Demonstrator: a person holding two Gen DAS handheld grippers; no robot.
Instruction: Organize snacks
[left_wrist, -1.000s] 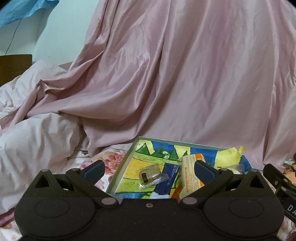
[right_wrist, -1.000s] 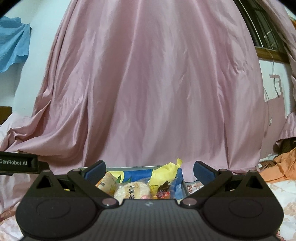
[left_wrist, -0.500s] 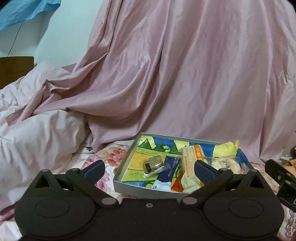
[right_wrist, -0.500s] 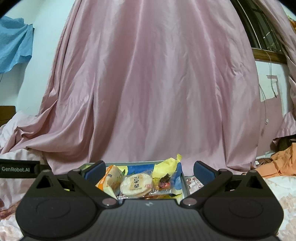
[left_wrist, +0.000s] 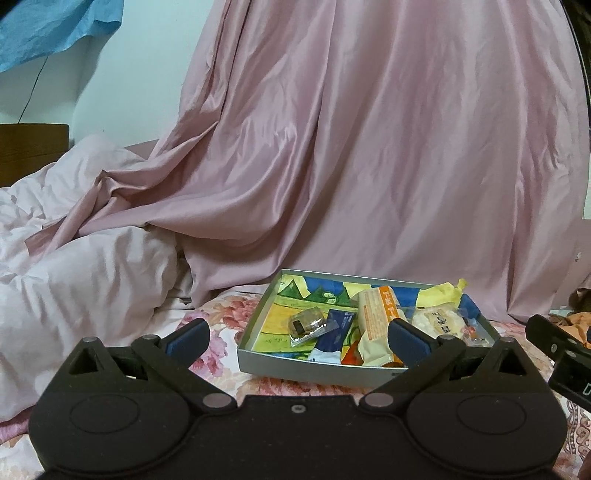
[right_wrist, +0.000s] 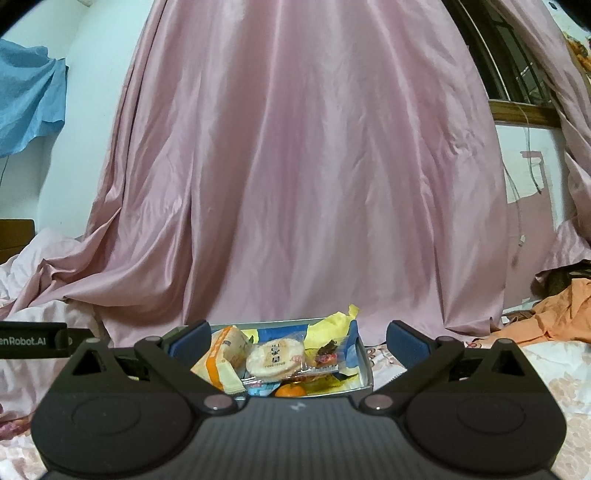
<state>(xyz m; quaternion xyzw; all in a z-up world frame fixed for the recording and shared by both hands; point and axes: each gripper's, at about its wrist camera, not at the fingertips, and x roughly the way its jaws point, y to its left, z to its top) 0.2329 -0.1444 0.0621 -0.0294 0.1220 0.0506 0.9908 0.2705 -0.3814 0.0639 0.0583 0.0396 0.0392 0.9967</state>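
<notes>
Snacks are all piled in a shallow grey tray (left_wrist: 314, 369) with a colourful painted bottom, sitting on the floral bed sheet (left_wrist: 221, 332) right in front of the big pink curtain (left_wrist: 369, 147). Most of the packets are crowded toward the tray's right side: an orange-and-cream wafer pack (left_wrist: 376, 317), a dark blue sachet (left_wrist: 334, 334), a small clear-wrapped brown candy (left_wrist: 306, 325), a round rice cracker (right_wrist: 275, 358), and a little orange (right_wrist: 290, 390) at the near edge. Crumpled yellow wrapper (right_wrist: 332, 325) sticks up at the back right corner. Left hand-held gripper (left_wrist: 298, 336) is spread wide, nothing between its fingers, hanging short of the tray's near left corner. Right hand-held gripper (right_wrist: 297, 341) is just as wide and holds nothing, lined up on the tray's near edge. Rumpled pale duvet (left_wrist: 74, 277) lies off to the left.
</notes>
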